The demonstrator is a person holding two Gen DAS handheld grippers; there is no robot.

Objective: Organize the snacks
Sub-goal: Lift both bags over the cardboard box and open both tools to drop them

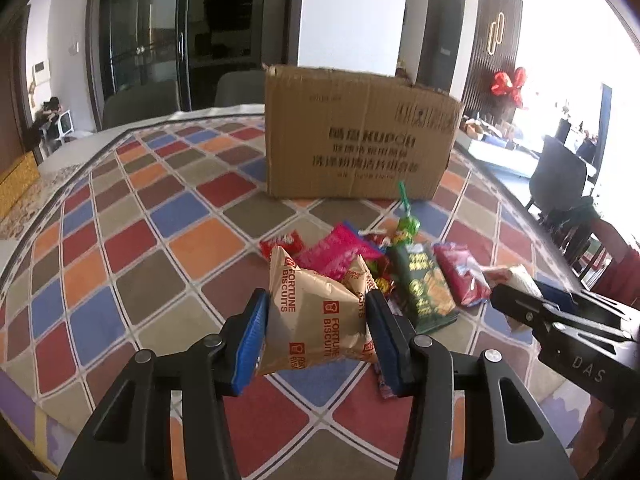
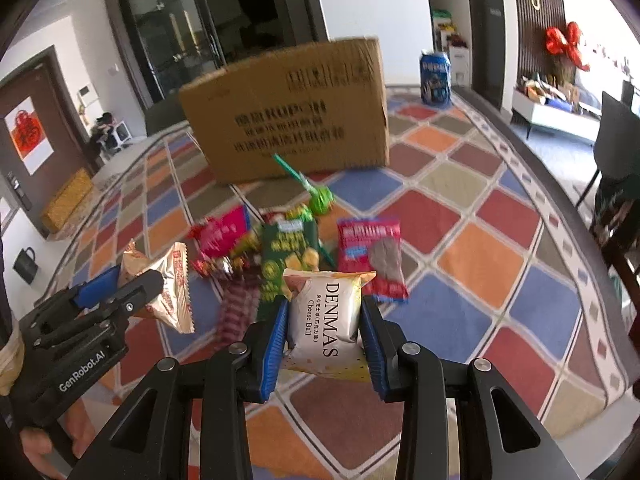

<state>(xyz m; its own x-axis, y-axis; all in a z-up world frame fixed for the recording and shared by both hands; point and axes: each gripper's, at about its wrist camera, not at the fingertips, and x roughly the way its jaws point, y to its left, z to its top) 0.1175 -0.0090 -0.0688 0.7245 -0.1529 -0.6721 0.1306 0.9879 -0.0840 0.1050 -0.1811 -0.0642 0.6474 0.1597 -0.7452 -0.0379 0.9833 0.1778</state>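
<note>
My left gripper [image 1: 316,316] squeezes a biscuit bag [image 1: 316,312]. My right gripper [image 2: 325,332] squeezes a cheese ball bag [image 2: 326,316] above the tabletop [image 2: 460,240].

We're in a home: glass-door cabinet [image 1: 140,40], front door [image 2: 28,136] with red paper-cut, red bow [image 1: 509,86] on the wall, dining chairs [image 1: 560,176].

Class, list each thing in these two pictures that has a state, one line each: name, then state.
Left hand-held gripper: shut on the biscuit packet.
Biscuit packet: sealed, held off the table.
Right hand-held gripper: shut on the cheese ball packet.
Cheese ball packet: sealed, held off the table.
Cardboard box: upright on the table, top flaps open.
Green packet: lying flat in the pile.
Lollipop: wrapped, lying by the box.
</note>
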